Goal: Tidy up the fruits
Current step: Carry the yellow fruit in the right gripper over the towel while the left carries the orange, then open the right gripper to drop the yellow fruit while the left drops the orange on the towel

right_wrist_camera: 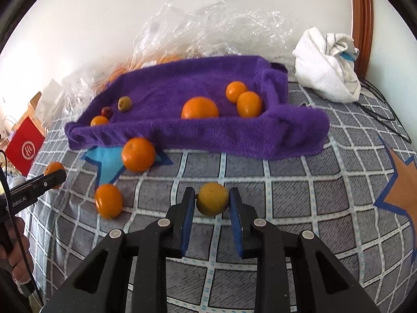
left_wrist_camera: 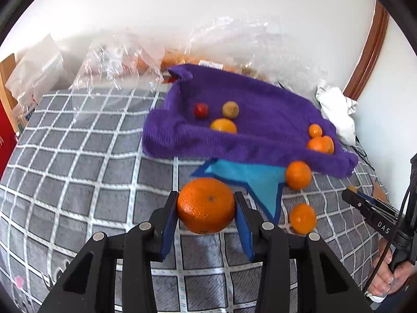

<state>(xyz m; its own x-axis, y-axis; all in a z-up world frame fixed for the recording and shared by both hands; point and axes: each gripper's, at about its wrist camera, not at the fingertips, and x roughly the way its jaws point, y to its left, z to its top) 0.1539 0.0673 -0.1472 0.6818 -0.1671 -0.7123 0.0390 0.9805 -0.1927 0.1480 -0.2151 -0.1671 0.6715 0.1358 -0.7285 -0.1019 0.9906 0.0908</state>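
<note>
My left gripper (left_wrist_camera: 206, 204) is shut on a large orange (left_wrist_camera: 206, 205), held a little above the checked bedcover. My right gripper (right_wrist_camera: 212, 199) is shut on a small yellowish fruit (right_wrist_camera: 212, 198). Ahead lies a purple towel-lined tray (right_wrist_camera: 182, 135) holding several fruits: oranges (right_wrist_camera: 199, 108) at its right part, and a red fruit (right_wrist_camera: 106, 110), a green-yellow fruit (right_wrist_camera: 124, 103) and an orange (right_wrist_camera: 99, 120) at its left part. Two loose oranges (right_wrist_camera: 138, 154) (right_wrist_camera: 108, 200) lie on the cover in front of the tray. The left gripper's tip (right_wrist_camera: 49, 180) shows at the left edge of the right wrist view.
Crumpled clear plastic bags (right_wrist_camera: 208, 26) lie behind the tray against the white wall. A white bundled cloth (right_wrist_camera: 328, 65) sits at the back right by a wooden frame. A red paper bag (right_wrist_camera: 23, 148) stands off the bed's left side. A black cable (right_wrist_camera: 378, 109) runs along the right.
</note>
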